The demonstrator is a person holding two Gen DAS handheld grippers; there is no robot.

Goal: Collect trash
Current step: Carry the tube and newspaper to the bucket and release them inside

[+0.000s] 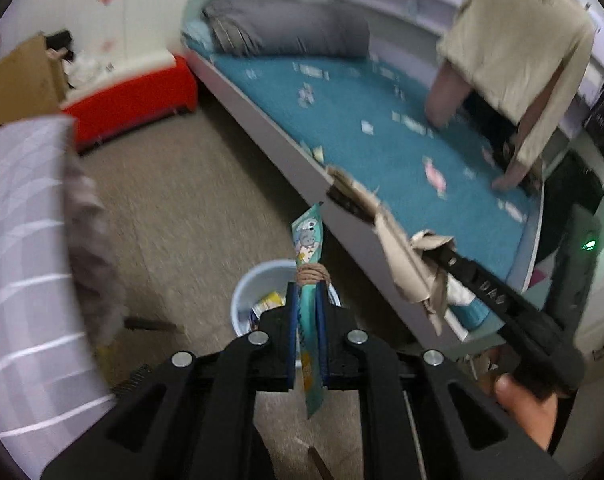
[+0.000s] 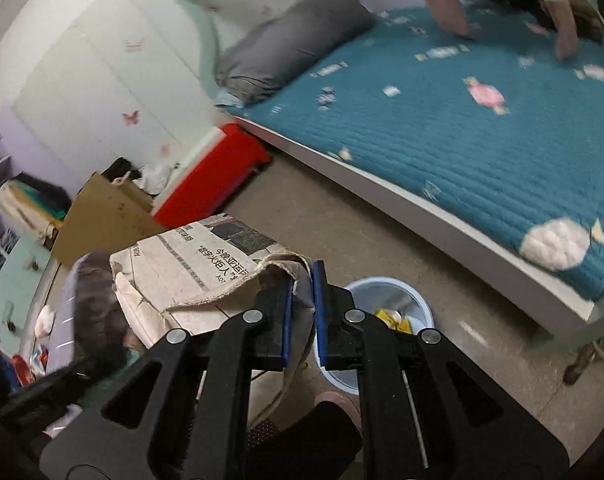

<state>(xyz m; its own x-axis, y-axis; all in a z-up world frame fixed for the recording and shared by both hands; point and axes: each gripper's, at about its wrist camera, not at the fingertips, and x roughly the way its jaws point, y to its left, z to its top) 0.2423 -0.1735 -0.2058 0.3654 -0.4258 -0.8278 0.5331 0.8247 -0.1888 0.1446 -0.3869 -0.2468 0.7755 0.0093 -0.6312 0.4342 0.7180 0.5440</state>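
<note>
My left gripper is shut on a teal snack wrapper with a cartoon print, held upright above a pale blue waste bin on the floor. My right gripper is shut on a crumpled sheet of newspaper, held left of the same bin, which has yellow scraps inside. The right gripper with its newspaper also shows in the left wrist view, over the bed's edge. Several scraps and wrappers lie on the teal bed cover, among them a white wad and a pink wrapper.
A grey pillow lies at the bed's head. A red box and a cardboard box stand by the wall. Another person leans over the bed's far side. A striped cloth hangs at the left.
</note>
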